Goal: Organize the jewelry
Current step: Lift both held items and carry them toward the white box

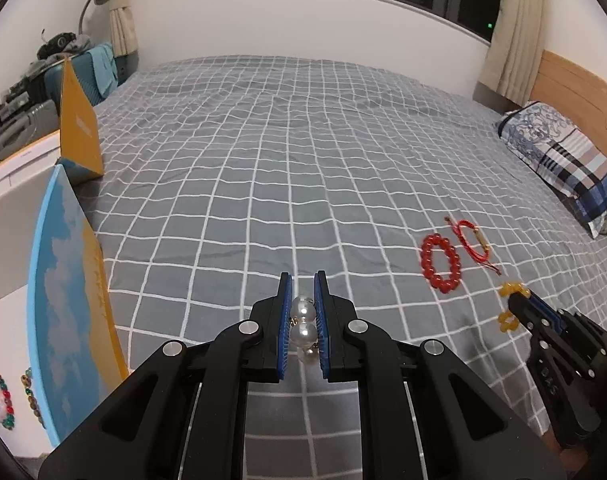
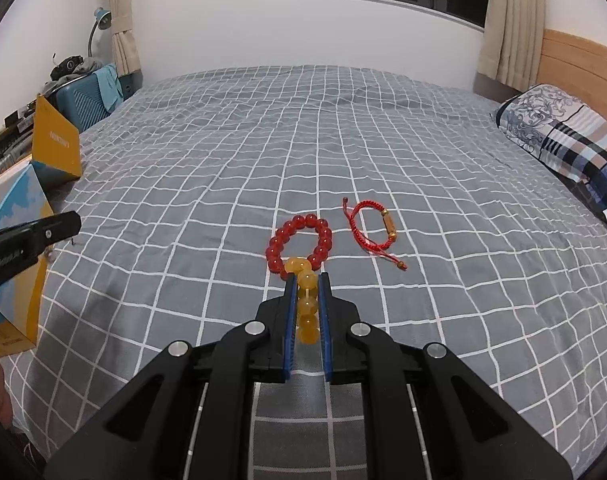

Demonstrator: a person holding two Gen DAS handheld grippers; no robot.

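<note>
Left gripper: jaws clenched on pearls. Right gripper: jaws grasping yellow beads; red beads just ahead, cord bracelet ahead-right, on bedspread.

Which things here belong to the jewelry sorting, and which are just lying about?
Job: pearl bracelet in left gripper; yellow bead bracelet in right gripper; red bead bracelet; red cord bracelet; open box.
Lying about: pillow; lamp.

White lettering on yellow box flap, too blurred to read
</note>
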